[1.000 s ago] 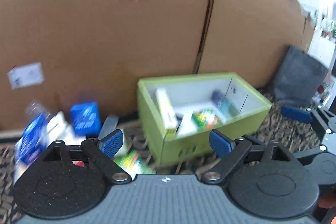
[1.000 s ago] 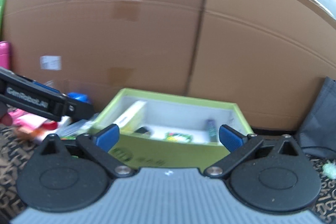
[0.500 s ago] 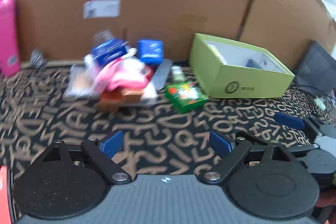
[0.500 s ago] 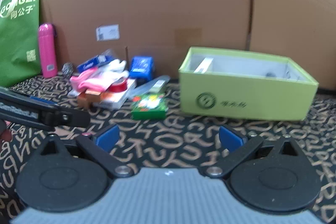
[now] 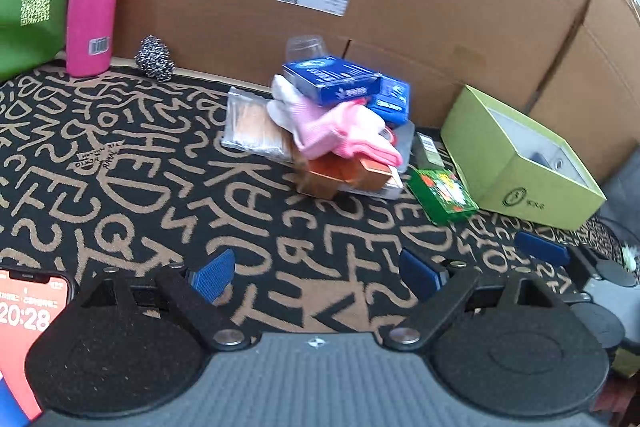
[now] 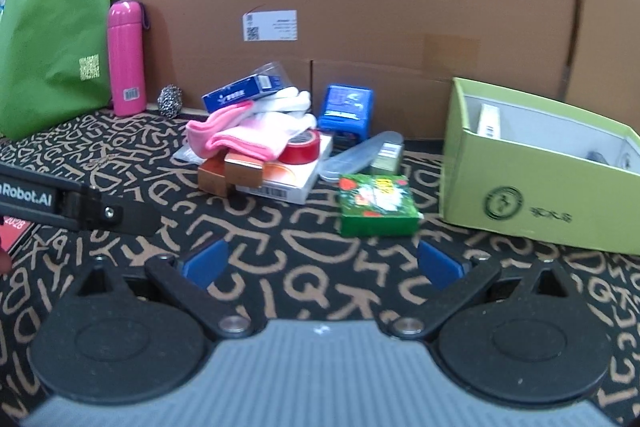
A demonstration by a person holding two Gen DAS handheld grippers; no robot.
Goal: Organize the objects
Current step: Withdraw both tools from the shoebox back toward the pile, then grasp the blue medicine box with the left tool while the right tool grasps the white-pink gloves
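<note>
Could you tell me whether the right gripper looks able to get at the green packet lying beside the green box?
Probably yes: the right gripper is open, and only bare mat lies before the green packet.

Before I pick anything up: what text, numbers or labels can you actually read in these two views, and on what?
"GONGZI" and "向公子": green bag
"20:28": phone screen
"Robot.AI" (start cut off): left gripper body, seen in the right wrist view
Too small or blurred: shipping label, pink bottle barcode, blue box, green packet, lime box logo text.
</note>
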